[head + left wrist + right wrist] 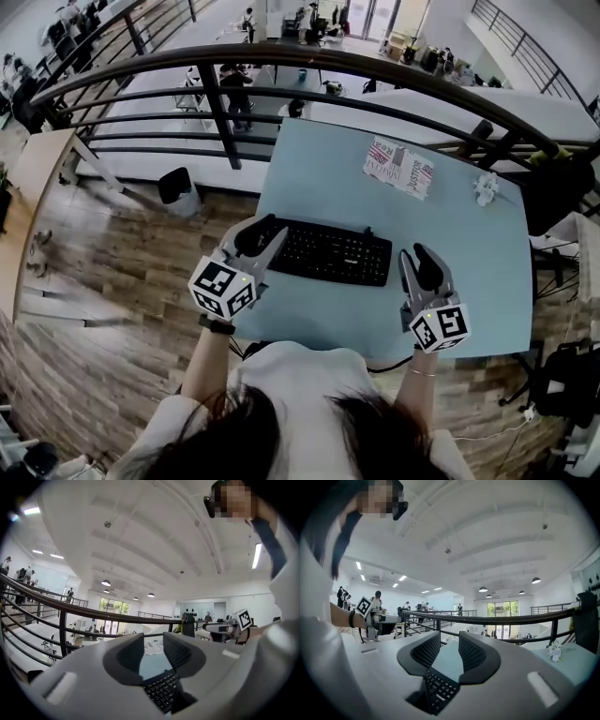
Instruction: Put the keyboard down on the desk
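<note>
Along the left edge of the head view, a wooden floor (103, 281) is showing beyond the desk, and a dark curved railing (281, 58) is running across the top.

The person is holding the left gripper (262, 240) over the left end of the keyboard (330, 251). Its marker cube (223, 286) is showing a black-and-white square pattern, with no letters on it. In the left gripper view the jaws are standing partly apart, closer to narrow than wide, and bare desk is showing between them. The keys are appearing low in the gap, under the jaws, and the jaws are not pressing on anything.

The black keyboard is lying flat on the pale blue desk (319, 159), near the front edge and between the two grippers.

Farther back and to the right, a printed sheet (398, 167) is lying on the desk. It is carrying small flag pictures and a word that looks like "JUSTICE"; the rest of its print is too small to read.

The right gripper (415, 262) is hovering just beside the keyboard's right end, apart from it, with its own marker cube (441, 326) facing the camera. In the right gripper view its jaws are likewise standing partly apart and gripping nothing. A corner of the keyboard is showing below them in the gap. A small white brand mark is sitting on that corner, but I cannot read it.

At the back right of the desk a small white object (485, 187) is resting, well apart from the keyboard.
</note>
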A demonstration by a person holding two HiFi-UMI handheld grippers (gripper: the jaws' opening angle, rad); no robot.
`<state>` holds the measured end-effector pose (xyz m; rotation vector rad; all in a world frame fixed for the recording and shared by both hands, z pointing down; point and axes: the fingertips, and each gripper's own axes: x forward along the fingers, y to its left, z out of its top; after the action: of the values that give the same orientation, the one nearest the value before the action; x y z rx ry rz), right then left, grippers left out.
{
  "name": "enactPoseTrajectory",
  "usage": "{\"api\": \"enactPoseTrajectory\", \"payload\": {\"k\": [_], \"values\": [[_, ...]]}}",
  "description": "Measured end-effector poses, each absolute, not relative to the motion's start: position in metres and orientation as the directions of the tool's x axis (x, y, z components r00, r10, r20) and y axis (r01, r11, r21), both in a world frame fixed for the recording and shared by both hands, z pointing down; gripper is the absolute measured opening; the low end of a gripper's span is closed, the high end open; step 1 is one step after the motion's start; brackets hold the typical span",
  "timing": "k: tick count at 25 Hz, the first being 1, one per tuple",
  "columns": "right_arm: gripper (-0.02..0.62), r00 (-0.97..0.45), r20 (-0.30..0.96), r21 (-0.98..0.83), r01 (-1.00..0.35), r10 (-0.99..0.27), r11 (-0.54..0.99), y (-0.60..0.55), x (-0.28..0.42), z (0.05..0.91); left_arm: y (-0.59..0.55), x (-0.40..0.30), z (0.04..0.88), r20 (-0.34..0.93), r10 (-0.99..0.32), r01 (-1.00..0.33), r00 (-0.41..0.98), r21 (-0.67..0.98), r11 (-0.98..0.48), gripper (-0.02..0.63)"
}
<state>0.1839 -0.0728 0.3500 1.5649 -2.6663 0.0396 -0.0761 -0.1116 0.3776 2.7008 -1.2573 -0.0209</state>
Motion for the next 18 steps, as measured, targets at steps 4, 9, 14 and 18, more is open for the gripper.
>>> {"api": "enactPoseTrajectory", "payload": {"k": [4,9,14,18], "values": [[0.078,-0.492,0.046,0.02,-0.869,-0.869,0.494,-0.065,0.176,0.341,-0.097,-0.067,0.376,0.064,-0.738,-0.736,0.672,0.164,-0.656,0.141],[0.006,-0.463,0.058,-0.038,-0.886,-0.884,0.462,-0.063,0.18,0.356,-0.087,-0.063,0.384,0.066,-0.745,-0.741,0.664,0.195,-0.643,0.066],[0.002,-0.438,0.069,-0.068,-0.898,-0.896,0.434,-0.06,0.181,0.366,-0.088,-0.074,0.398,0.103,-0.758,-0.759,0.644,0.21,-0.616,0.057],[0.001,-0.43,0.082,-0.068,-0.902,-0.899,0.426,-0.065,0.18,0.368,-0.097,-0.083,0.401,0.114,-0.769,-0.771,0.629,0.214,-0.6,0.057]]}}
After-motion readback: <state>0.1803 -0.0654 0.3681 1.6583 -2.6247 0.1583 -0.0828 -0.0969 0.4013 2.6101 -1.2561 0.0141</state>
